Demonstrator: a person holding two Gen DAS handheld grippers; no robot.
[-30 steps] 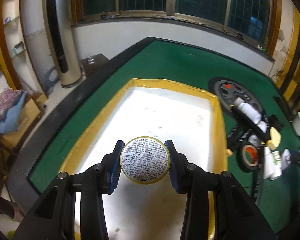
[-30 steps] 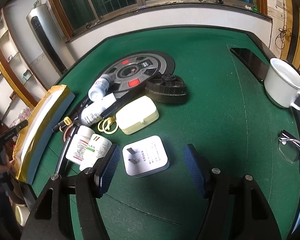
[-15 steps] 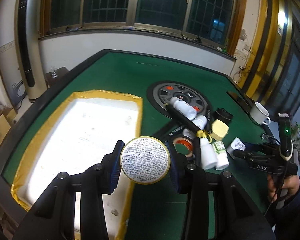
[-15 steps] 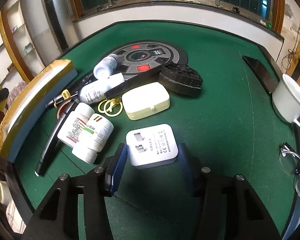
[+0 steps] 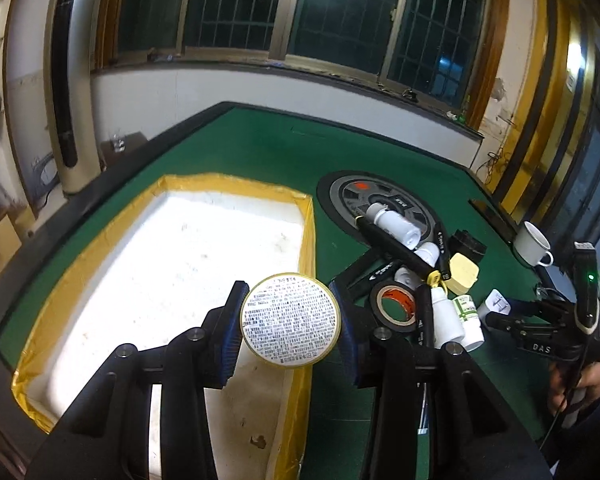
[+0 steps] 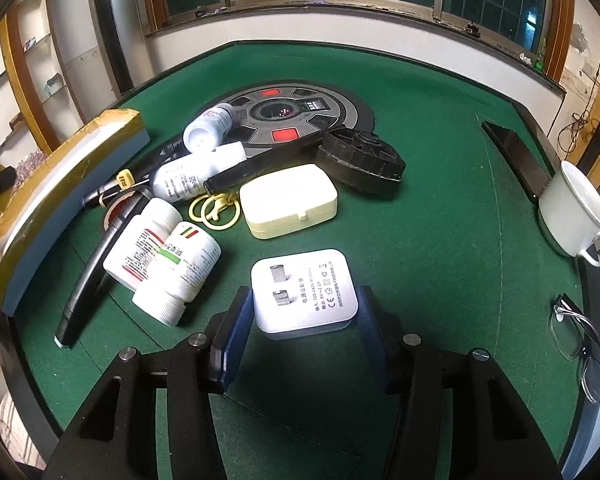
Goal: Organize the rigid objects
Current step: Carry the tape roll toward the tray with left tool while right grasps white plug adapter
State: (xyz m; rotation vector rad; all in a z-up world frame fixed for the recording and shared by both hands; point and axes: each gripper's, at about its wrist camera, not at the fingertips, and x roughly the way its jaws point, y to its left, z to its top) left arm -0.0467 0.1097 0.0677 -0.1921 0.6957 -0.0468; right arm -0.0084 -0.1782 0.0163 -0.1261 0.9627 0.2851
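Green felt bench [image 6: 440, 168] under everything. White tray [image 5: 172, 264] with yellow tape on its rim, at the left side of the bench. Left gripper [image 5: 290, 320] closed tight on a round tin [image 5: 291, 319], printed face to the camera, held up over the tray's right edge. Right gripper [image 6: 302, 330] set narrow around a white charger [image 6: 304, 292], blue pads right against both sides, charger low over the felt; cannot tell if lifted. Just left of the charger, two white pill bottles [image 6: 168, 256] lying side by side, touching. Behind the charger, a pale yellow case [image 6: 288, 200], with yellow rings [image 6: 212, 210] beside it. Black puck [image 6: 360, 160] behind the case, next to a grey round disc [image 6: 288, 116]. Two more white bottles [image 6: 198, 156] and a black pen [image 6: 260, 164] piled near the disc. Roll of black tape [image 5: 394, 306] close to the tray. White cup [image 6: 576, 216] far right, glasses [image 6: 584, 348] near the bench edge.
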